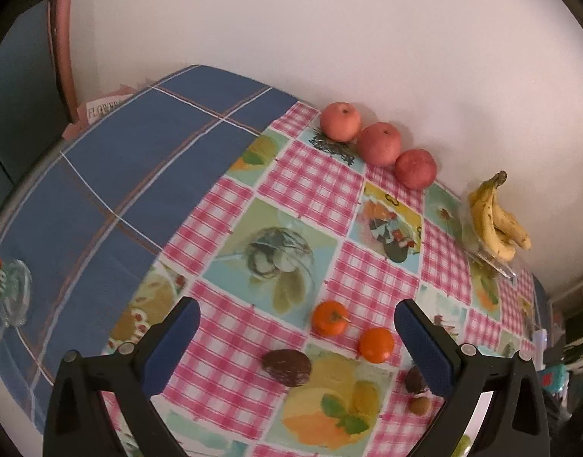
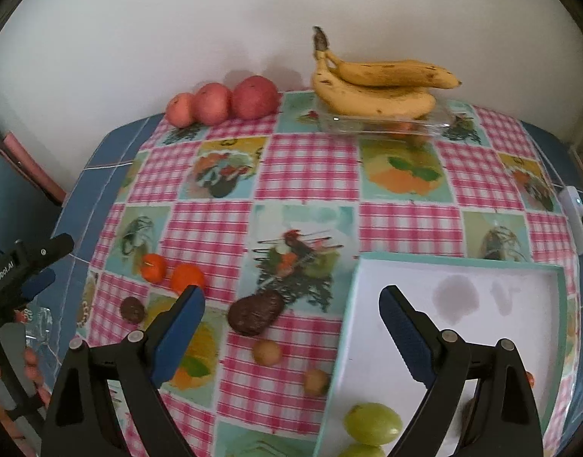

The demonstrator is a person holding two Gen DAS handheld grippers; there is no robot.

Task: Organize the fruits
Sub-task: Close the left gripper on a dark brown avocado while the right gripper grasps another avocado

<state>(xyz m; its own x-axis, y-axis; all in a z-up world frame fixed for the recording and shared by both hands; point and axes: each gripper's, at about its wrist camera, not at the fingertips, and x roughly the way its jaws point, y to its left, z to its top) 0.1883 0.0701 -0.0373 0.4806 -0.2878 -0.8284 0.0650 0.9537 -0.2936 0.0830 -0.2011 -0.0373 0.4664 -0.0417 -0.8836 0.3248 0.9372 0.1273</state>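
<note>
Both tools gape wide, holding nothing: left tool (image 1: 297, 346) reads "GenRobot.AI", right tool (image 2: 291, 329) unlabelled.

A checked tablecloth (image 2: 310, 163), a glass mug (image 1: 5, 297), perhaps a charger (image 2: 575, 205)

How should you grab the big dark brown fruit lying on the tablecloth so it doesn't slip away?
Probably from above, with the fingers closing across the narrow middle of the dark brown fruit. It lies flat on its side on the tablecloth, longer one way than the other, so the short width fits an open gripper best. The right gripper is open and empty above it, with bare cloth on both long sides.
</note>
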